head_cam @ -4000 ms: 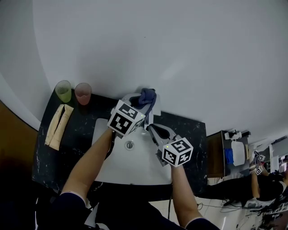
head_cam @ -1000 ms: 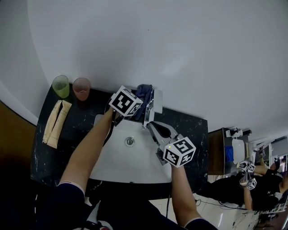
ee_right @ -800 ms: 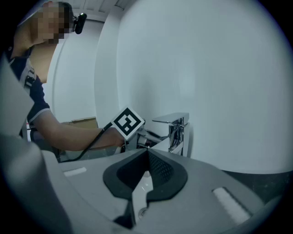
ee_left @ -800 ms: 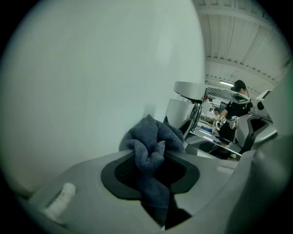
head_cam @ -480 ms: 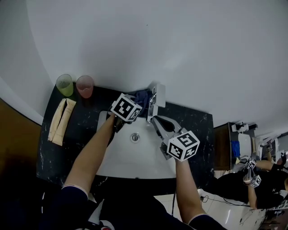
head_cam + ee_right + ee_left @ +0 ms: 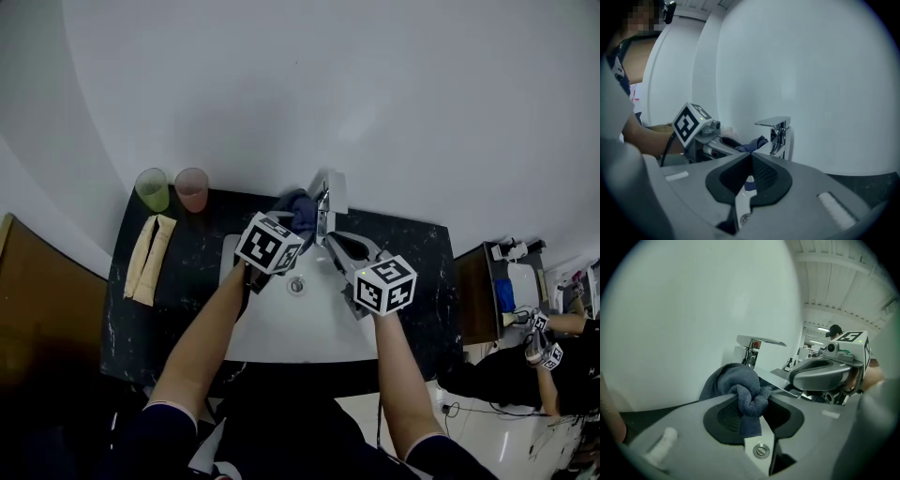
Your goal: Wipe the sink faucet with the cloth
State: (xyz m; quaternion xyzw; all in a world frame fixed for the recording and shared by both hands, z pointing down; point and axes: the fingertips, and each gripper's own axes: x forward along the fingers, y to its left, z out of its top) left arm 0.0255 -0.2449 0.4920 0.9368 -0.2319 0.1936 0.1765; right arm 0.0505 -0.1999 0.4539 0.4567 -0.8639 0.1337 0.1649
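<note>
Head view shows us, from above, a white rectangular sink basin [image 6: 272, 328] set in a black speckled stone counter [image 6: 178, 314], in the middle of the frame. A chrome lever faucet [image 6: 327, 201] stands at the upper edge of the basin, against the white wall. We see the left gripper [image 6: 296, 223] just to the left of the faucet. In the left gripper view its jaws pinch a dark blue terry cloth [image 6: 738, 386], which bulges out in front of them as a bunch. The cloth is close against the left side of the faucet; we cannot tell if it really touches the metal. The right gripper [image 6: 333, 242] is at the centre of the frame, with its tips just below the spout. In the right gripper view its jaws are pressed together and hold nothing. In the upper left of the head view a translucent green cup [image 6: 152, 189] and a pink cup [image 6: 192, 188] stand side by side on the counter. A folded beige towel [image 6: 150, 258] lies just below them.
</note>
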